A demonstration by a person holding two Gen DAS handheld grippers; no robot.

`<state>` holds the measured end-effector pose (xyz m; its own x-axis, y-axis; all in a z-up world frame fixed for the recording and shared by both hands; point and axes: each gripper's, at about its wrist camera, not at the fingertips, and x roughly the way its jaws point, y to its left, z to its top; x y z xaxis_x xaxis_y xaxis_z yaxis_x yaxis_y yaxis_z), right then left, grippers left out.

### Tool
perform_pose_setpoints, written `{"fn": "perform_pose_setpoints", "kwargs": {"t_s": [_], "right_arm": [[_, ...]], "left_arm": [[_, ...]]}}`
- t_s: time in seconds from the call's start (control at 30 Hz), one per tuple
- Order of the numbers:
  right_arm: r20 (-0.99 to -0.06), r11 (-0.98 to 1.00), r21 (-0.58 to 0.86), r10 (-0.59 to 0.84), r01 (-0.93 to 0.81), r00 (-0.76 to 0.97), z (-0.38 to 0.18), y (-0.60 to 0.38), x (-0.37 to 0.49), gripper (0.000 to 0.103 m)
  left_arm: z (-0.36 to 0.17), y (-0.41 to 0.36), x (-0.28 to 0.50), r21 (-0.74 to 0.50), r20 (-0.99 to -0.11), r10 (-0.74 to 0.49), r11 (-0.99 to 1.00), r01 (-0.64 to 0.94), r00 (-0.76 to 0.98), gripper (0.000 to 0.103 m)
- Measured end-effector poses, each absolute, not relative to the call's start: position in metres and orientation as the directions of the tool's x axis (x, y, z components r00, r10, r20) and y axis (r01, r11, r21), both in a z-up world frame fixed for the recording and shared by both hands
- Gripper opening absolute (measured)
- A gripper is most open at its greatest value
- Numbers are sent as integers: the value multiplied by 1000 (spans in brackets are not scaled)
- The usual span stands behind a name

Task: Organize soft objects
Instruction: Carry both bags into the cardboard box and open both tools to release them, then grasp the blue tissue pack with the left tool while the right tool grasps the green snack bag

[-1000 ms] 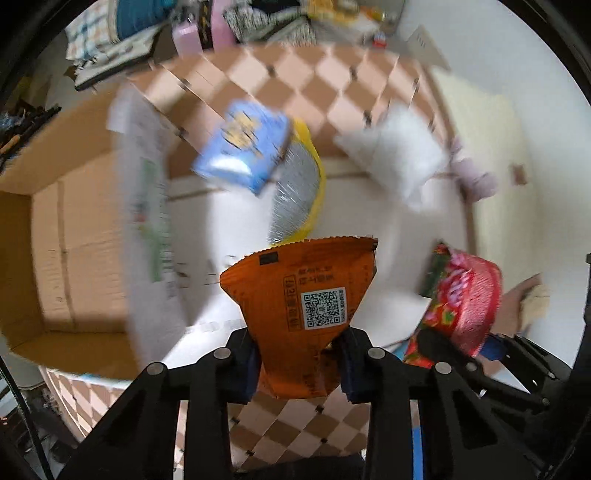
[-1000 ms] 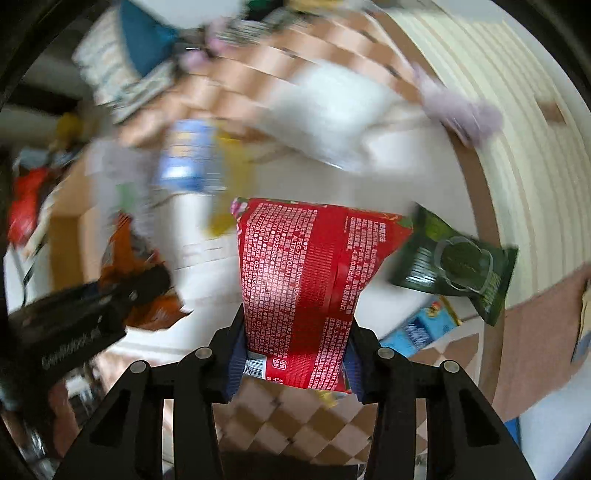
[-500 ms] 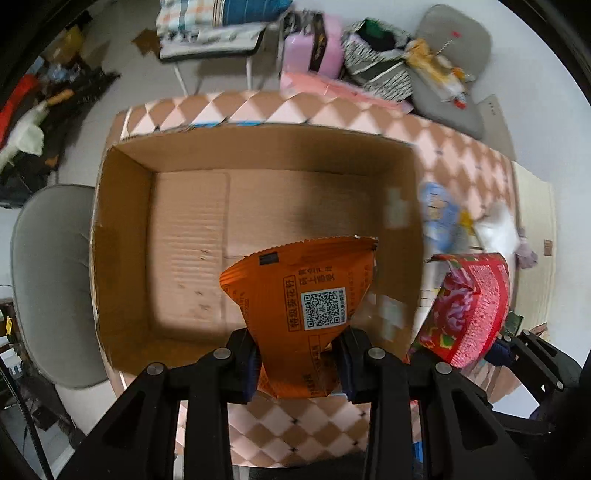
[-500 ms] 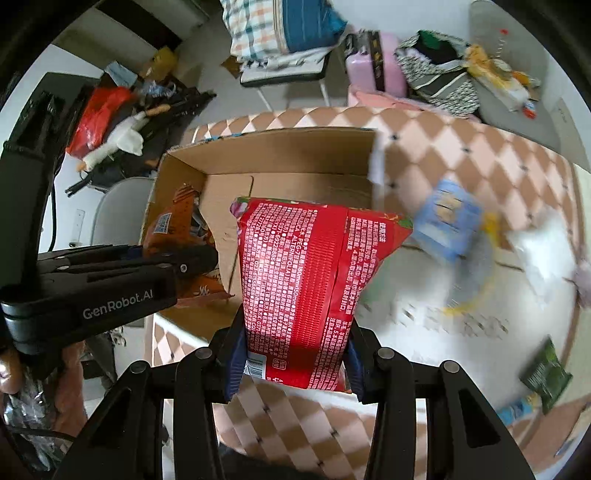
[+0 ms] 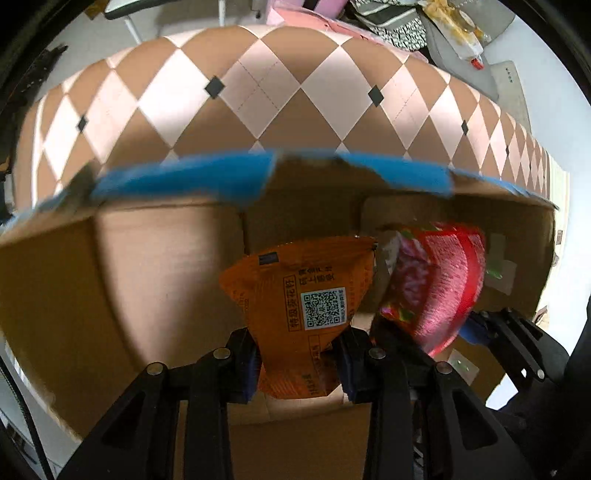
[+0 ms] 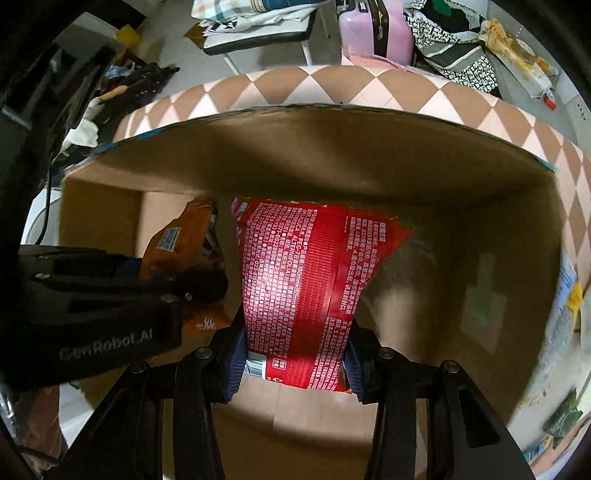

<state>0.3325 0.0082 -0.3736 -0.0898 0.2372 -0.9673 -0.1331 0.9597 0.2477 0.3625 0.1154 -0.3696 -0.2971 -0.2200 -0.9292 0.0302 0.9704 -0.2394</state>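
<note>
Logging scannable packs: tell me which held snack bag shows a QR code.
The orange bag in the left tool; a white QR square faces its camera. The red bag in the right tool shows dense print.

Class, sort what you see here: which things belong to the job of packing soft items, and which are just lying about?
Part of the job:
orange snack bag, in the left gripper
red snack bag, in the right gripper
cardboard box

Lying about:
pink suitcase
patterned black-and-white bag
checked tablecloth
</note>
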Motion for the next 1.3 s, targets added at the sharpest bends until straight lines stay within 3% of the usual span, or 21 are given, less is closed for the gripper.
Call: {"fn": "perform_pose_setpoints", "kwargs": {"t_s": [0.13,0.2,0.23,0.27,0.33,0.47,1.03,1.3], "right_arm": [[-969,964,233,219,-129,-110,-388,13,343,48],[-975,970,203,187,-137,-121,-391,15,346,49],[-978,972,189,173,-143,-118,-391,15,347,56],[-980,973,181,164,-144,-116,-390,15,347,74],[-979,975,183,169,-129,-114,-385,14,344,96],[-984,983,161,151,-93,-99,-368,11,330,103],[-980,998,58,63,-31,189,-249,3,219,103],[-948,991,133,136,-30,289,-207,-8,170,103]], "left_arm": [[-379,114,362,-233,-924,-209,972,40,-321,32],[-380,118,360,-245,-917,-228,969,11,-326,39],[-378,119,357,-245,-918,-232,969,2,-321,53],[-374,121,354,-234,-925,-224,972,-3,-306,68],[-363,124,344,-198,-946,-191,980,-3,-262,77],[-337,130,324,-135,-975,-135,991,-17,-176,96],[-235,160,213,-25,-980,-20,999,-25,200,101],[-205,154,188,-24,-956,-10,999,-44,293,103]]}}
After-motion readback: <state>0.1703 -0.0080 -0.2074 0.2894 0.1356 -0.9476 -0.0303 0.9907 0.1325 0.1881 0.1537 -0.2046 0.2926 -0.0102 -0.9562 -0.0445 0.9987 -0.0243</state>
